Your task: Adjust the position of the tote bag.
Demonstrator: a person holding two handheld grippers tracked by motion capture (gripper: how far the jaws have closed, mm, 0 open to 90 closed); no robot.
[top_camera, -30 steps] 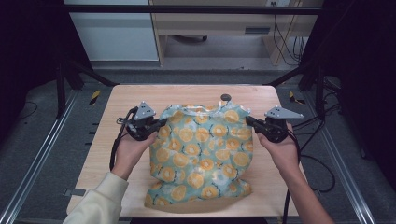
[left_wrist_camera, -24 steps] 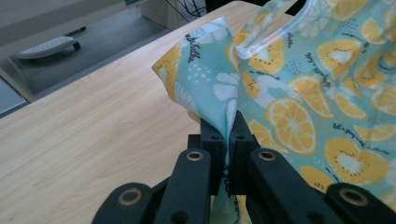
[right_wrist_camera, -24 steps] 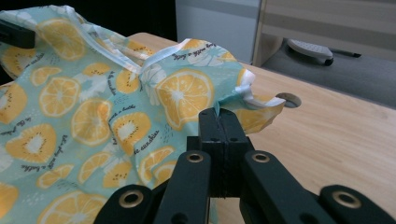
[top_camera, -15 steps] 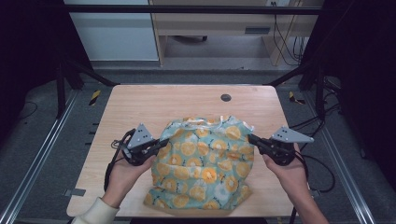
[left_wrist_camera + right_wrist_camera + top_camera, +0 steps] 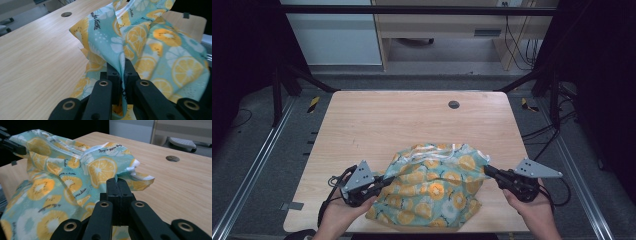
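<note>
Since the earlier frame I've pulled the teal fruit-printed cloth (image 5: pixel 434 192) toward the near edge of the pale wooden counter (image 5: pixel 377 125). Left gripper view: the left tongs (image 5: pixel 122 68) pinch a cloth fold. Right gripper view: the right tongs (image 5: pixel 117 185) clamp its white-trimmed edge.

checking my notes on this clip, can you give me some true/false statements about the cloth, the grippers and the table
1. Both grippers are shut on the cloth: true; left gripper, right gripper.
2. The cloth is plain white: false, it is teal with orange fruit slices.
3. The cloth lies at the table's far edge: false, it lies at the near edge.
4. A round hole sits in the table beyond the cloth: true.
</note>
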